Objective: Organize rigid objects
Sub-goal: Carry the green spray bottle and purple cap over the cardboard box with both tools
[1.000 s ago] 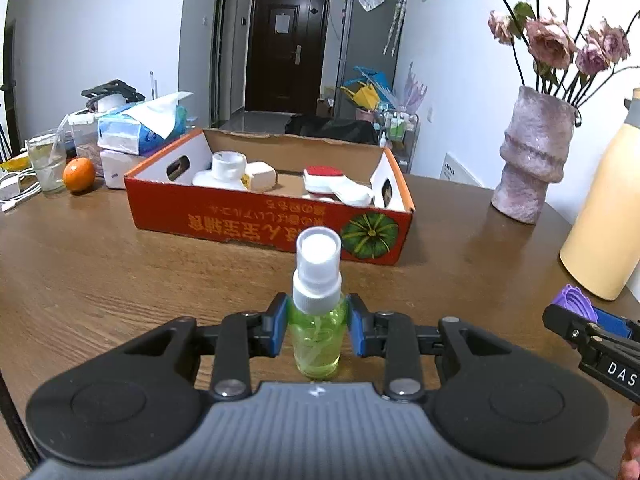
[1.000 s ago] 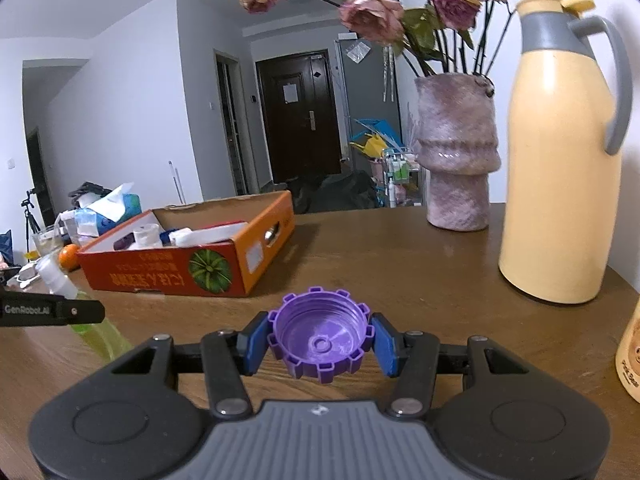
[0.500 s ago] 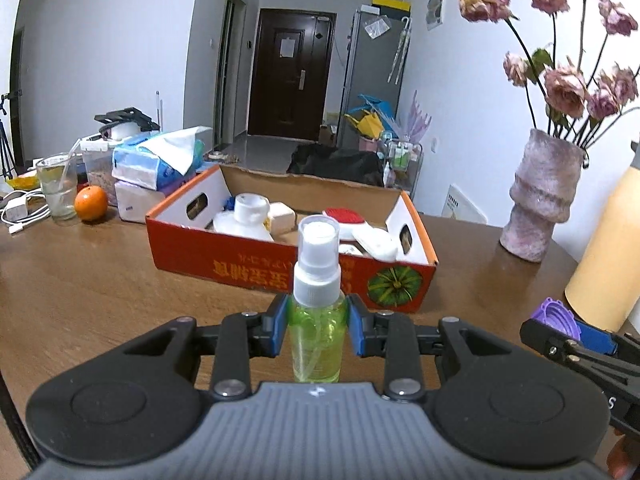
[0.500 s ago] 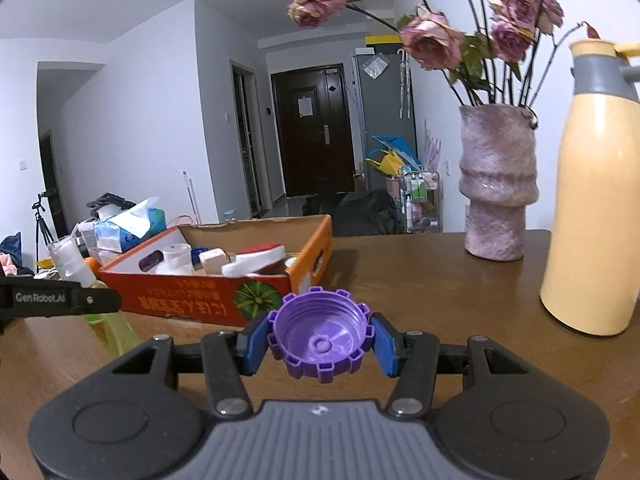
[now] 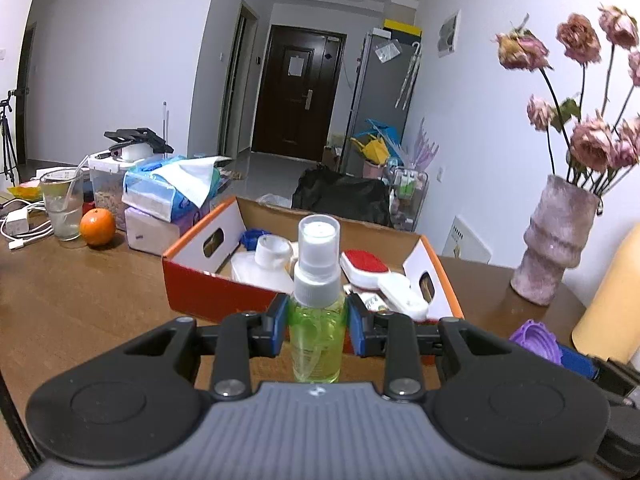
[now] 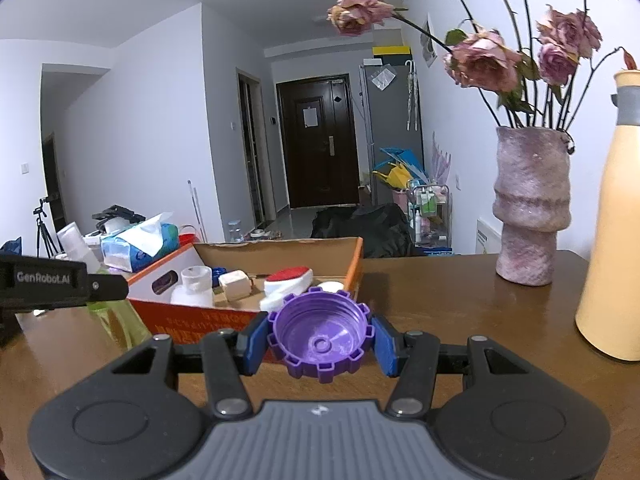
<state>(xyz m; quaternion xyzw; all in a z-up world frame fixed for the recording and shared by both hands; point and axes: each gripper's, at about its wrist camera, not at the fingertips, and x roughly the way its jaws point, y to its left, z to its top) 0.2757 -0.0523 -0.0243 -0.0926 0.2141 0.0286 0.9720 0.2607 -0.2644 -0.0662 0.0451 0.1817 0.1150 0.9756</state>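
Observation:
My left gripper (image 5: 318, 330) is shut on a green spray bottle (image 5: 317, 332) with a white pump top, held upright above the wooden table just before the orange cardboard box (image 5: 200, 292). My right gripper (image 6: 320, 338) is shut on a purple ribbed cap (image 6: 320, 334), open side facing the camera, also close to the box (image 6: 192, 320). The box holds a white bottle (image 5: 264, 268), a red-and-white brush (image 5: 366, 266) and other small items. Each gripper shows at the edge of the other's view: the cap (image 5: 536, 338) at the right, the bottle (image 6: 116, 316) at the left.
A pink vase (image 6: 528, 208) of dried roses and a tall yellow thermos jug (image 6: 612, 240) stand at the right. Left of the box are tissue packs (image 5: 168, 188), an orange (image 5: 97, 227), a glass (image 5: 64, 204) and cables on the brown table (image 5: 80, 304).
Both grippers have risen and moved toward the box with their objects still held; the box now looks nearer and its inside shows more.

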